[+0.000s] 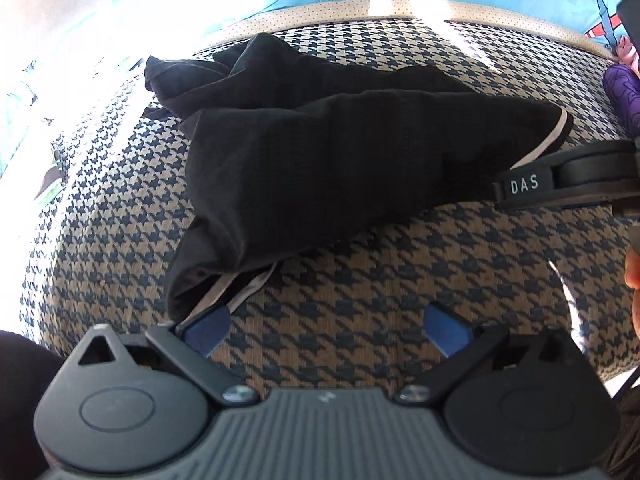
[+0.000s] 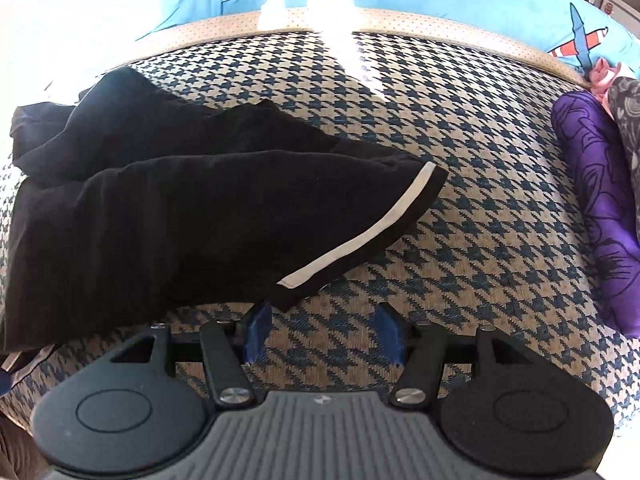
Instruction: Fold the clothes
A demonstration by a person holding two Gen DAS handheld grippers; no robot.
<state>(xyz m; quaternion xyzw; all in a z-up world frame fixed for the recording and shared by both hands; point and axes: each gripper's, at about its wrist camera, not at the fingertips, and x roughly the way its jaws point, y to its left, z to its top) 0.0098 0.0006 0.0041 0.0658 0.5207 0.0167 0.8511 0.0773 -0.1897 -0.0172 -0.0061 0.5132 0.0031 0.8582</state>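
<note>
Two hand-held grippers tilting down over a black garment on a houndstooth bed cover

The left hand-held gripper (image 1: pixel 324 328) is angling steeply down, jaws spread, grasping nothing — the black garment (image 1: pixel 320 168) is lying just ahead-left, its striped hem touching the left finger. The right hand-held gripper (image 2: pixel 322 332) is likewise released; the garment's long axis is running leftward, its white-striped cuff (image 2: pixel 360 224) pointing right.

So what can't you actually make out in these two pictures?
- Black garment: its type is unclear, bunched on itself; right view cuts its left end.
- Purple cloth: cut by the right edge in both views.
- Far left of the left view: washed out by glare.
- Right gripper in the left view: only one finger shows.
</note>
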